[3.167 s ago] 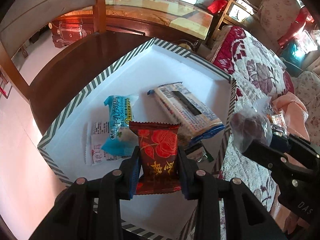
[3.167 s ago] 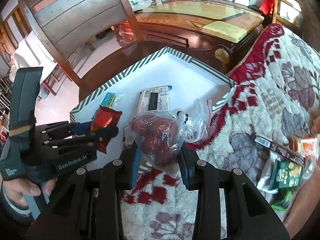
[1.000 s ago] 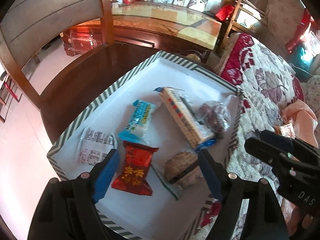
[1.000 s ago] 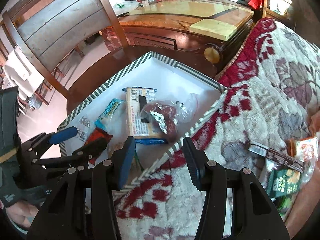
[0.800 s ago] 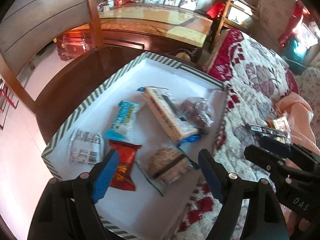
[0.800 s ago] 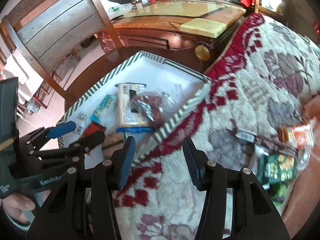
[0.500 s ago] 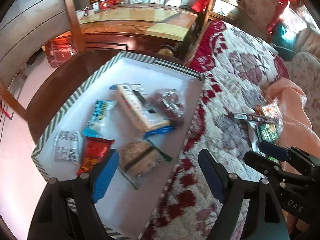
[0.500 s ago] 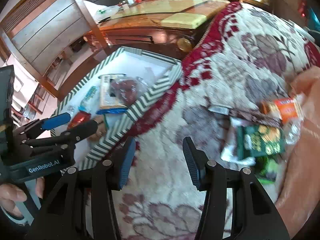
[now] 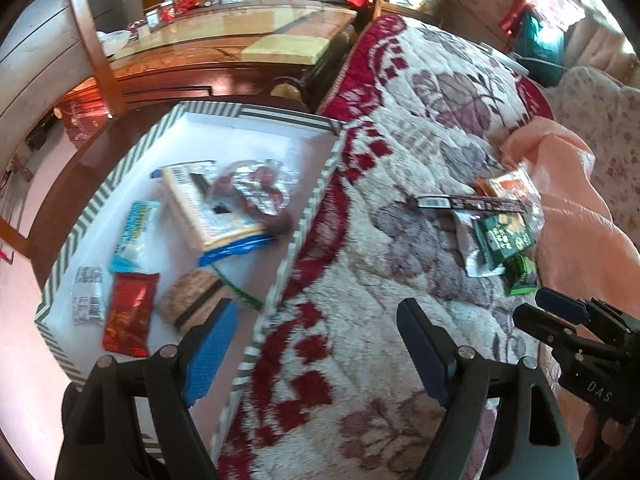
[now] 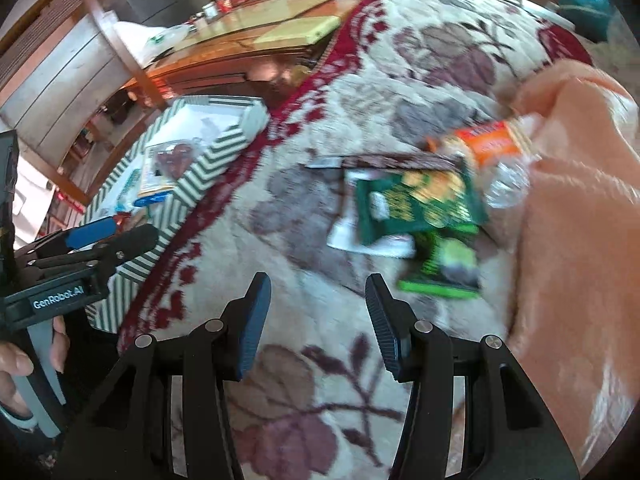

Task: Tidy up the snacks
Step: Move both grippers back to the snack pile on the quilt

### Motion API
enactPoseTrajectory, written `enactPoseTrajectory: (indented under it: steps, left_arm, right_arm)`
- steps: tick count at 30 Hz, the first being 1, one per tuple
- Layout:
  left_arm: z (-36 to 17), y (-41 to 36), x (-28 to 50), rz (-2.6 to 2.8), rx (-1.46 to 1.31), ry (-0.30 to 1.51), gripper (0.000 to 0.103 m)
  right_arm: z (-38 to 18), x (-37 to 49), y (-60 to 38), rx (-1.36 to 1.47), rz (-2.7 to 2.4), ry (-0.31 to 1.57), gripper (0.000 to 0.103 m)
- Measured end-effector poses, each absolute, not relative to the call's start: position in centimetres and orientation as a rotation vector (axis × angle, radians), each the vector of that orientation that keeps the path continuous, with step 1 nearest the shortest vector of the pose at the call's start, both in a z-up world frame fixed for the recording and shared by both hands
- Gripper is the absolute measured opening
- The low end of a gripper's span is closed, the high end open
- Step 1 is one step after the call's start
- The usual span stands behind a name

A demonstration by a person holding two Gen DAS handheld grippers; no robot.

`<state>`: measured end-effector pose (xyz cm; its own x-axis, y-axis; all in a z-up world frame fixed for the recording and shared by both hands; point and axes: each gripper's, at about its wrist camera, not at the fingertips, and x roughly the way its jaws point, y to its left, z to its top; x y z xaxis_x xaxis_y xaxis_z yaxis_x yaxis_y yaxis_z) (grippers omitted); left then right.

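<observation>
Snacks lie in two groups. Inside the striped-rim box (image 9: pixel 308 216), white floor: a red packet (image 9: pixel 130 314), a round brown biscuit pack (image 9: pixel 192 300), a blue-and-white packet (image 9: pixel 134 232), a long white cracker pack (image 9: pixel 204 200) with a clear bag of dark red fruit (image 9: pixel 260 190) partly on top of it, and a small white sachet (image 9: pixel 86 294) in the near-left corner. On the floral blanket (image 9: pixel 400 128), well apart from the box: a dark green packet (image 10: pixel 416 204), a bright green packet (image 10: pixel 448 264) partly under it, an orange packet (image 10: pixel 486 142), a thin dark bar (image 10: pixel 384 161), all bunched against the peach cloth (image 10: pixel 580 200).

Left gripper (image 9: pixel 316 344): jaws wide apart, empty, straddling the box's near wall. Right gripper (image 10: pixel 318 316): jaws apart, empty, over bare blanket just short of the green packets. Right view is motion-blurred. Wooden chair (image 9: pixel 86 36) and polished tabletop (image 9: pixel 240 36) stand beyond the box.
</observation>
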<state>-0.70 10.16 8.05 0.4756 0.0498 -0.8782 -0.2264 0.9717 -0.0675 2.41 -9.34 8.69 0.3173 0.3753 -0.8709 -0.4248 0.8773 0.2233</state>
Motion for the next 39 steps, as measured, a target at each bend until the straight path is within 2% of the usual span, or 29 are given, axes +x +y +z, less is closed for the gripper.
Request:
enactPoseTrajectory:
  steps: [15, 24, 35, 36, 39]
  left_arm:
    - [7.2, 4.0, 7.4, -0.117, -0.049, 1.081, 0.083]
    - [4.9, 0.9, 13.3, -0.297, 0.081, 1.123, 0.083]
    - [3.4, -1.6, 15.7, -0.471, 0.148, 1.162, 0.083]
    - [3.3, -1.6, 15.8, -0.482, 0.145, 1.167, 0.080]
    - [3.3, -1.5, 16.0, -0.536, 0.090, 1.191, 0.057]
  right_arm:
    - [7.1, 3.2, -13.6, 0.022, 0.481, 1.164, 0.049]
    - [6.3, 3.9, -15.1, 0.059, 0.467, 1.181, 0.049]
    - [4.7, 4.8, -16.3, 0.093, 0.443, 1.221, 0.049]
    - [4.5, 4.8, -16.3, 0.093, 0.442, 1.223, 0.049]
    - [4.5, 4.9, -16.3, 0.093, 0.443, 1.226, 0.049]
